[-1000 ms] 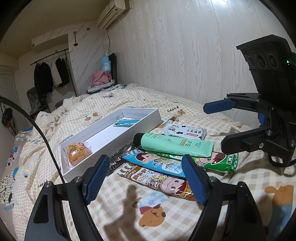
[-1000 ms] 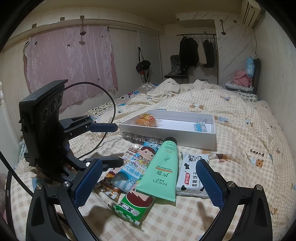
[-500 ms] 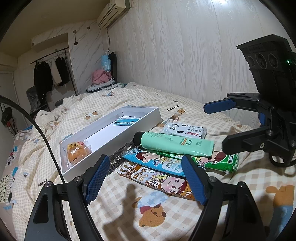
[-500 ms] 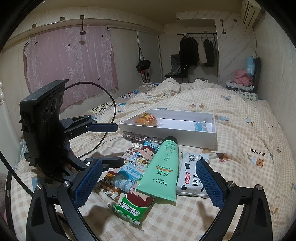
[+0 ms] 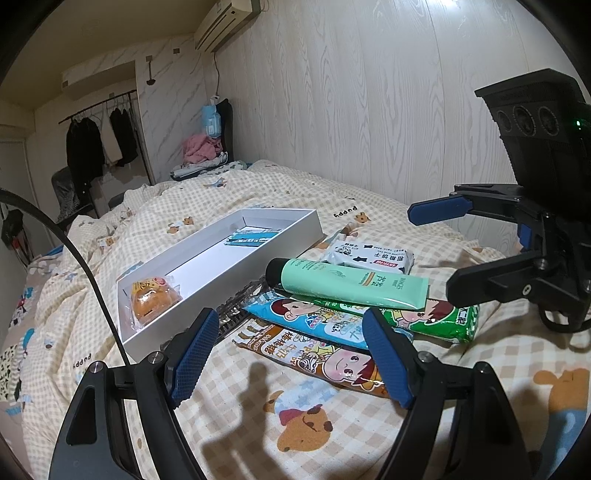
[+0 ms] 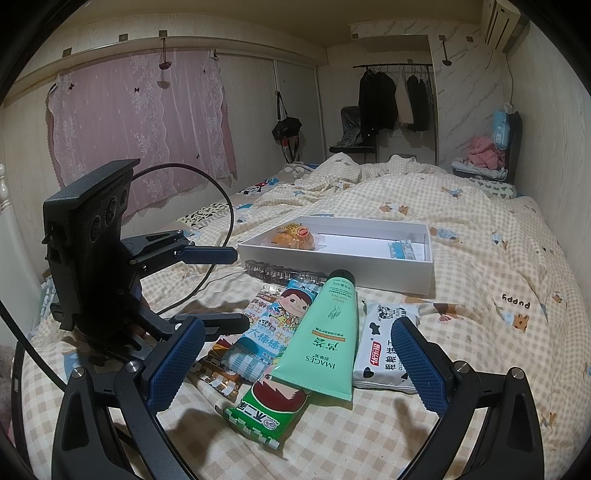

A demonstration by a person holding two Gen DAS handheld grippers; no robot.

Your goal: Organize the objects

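On the bed, beside the white box (image 6: 391, 273), the green tube (image 6: 325, 332) lies atop snack packets, long axis toward the nearer right hand-held gripper (image 6: 295, 369), both grippers wide, empty.

A pink lace curtain (image 6: 140, 125) covers the far wall, and dark clothes (image 6: 391, 96) hang from a rail beside it — a black bag (image 6: 286, 129) dangles nearby. An air conditioner (image 5: 225, 22) sits high on the wood-grain wall (image 5: 369, 92); pink laundry (image 6: 484, 147) is heaped on a chair.
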